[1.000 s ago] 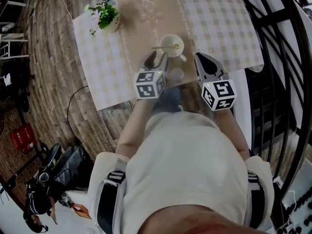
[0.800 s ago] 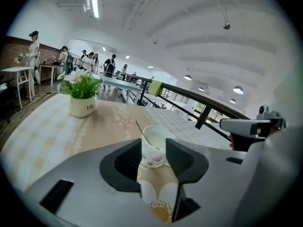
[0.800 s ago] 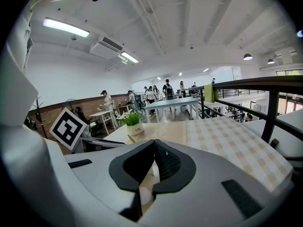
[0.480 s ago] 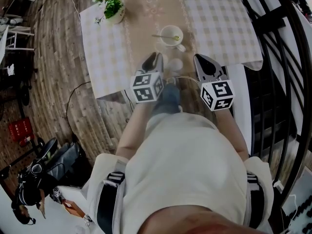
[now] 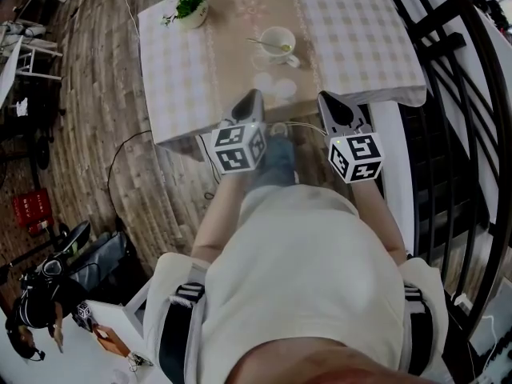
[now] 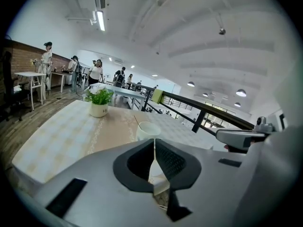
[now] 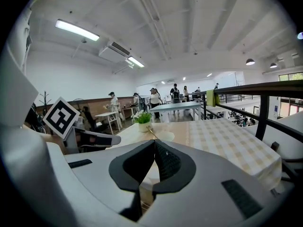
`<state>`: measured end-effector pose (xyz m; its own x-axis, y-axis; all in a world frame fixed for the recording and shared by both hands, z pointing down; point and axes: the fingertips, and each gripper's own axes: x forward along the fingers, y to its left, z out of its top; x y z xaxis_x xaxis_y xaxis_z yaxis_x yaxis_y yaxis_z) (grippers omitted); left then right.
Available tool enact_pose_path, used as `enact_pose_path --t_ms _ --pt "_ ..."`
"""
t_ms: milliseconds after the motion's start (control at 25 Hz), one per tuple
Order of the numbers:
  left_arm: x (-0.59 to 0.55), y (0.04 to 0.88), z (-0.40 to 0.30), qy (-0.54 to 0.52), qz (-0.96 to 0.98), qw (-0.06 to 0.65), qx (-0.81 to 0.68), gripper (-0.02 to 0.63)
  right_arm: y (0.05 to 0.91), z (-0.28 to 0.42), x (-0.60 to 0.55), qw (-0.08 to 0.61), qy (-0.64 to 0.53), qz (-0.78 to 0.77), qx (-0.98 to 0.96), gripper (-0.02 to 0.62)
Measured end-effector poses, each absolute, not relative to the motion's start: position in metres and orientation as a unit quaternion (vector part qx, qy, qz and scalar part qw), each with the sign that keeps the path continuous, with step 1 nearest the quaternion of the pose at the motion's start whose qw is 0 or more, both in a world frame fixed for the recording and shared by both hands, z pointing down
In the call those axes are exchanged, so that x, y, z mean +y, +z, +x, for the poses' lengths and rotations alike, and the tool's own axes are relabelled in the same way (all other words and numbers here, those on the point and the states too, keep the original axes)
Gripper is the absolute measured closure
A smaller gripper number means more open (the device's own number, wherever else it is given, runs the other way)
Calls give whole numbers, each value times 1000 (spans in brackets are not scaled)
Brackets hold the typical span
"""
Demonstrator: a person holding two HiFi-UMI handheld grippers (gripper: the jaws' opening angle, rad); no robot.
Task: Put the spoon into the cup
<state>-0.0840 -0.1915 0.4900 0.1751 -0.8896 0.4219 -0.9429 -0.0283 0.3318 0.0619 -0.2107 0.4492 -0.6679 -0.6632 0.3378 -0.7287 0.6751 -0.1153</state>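
A white cup stands on the checked tablecloth, and the spoon lies in it with its handle sticking out to the left. Both grippers hover off the table's near edge, well short of the cup. My left gripper is shut with nothing between its jaws. My right gripper is shut and empty too. In the left gripper view the cup shows just past the closed tips. In the right gripper view the cup and spoon handle lie beyond that gripper.
A potted plant stands at the table's far left corner. A black metal railing runs along the right. Wooden floor lies to the left, with a cable and bags. People stand far off in the room.
Both grippers have drawn back from the cup, off the table's near edge. The left gripper's jaws have gone from open to shut. The spoon stays in the cup.
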Motion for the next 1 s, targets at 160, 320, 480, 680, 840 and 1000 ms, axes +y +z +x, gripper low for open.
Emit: enact_pose_path --t_ms 160,320,480,680,840,1000 --pt "-179 486 -80 48 716 268 -643 597 450 66 -200 131 121 385 -906 594" --pt "-169 483 -75 41 718 266 -642 598 448 68 -193 125 116 384 -907 594" --pt "-161 475 -73 36 721 256 -643 600 443 67 -187 117 109 383 -910 594" --pt "-152 465 -71 33 728 244 -640 600 436 63 -180 108 104 383 -912 594" --pt "-145 461 -70 32 732 235 -638 600 436 61 -172 103 101 380 -913 594" --pt "-141 460 -69 29 733 232 -639 600 436 60 -167 103 98 376 -915 594"
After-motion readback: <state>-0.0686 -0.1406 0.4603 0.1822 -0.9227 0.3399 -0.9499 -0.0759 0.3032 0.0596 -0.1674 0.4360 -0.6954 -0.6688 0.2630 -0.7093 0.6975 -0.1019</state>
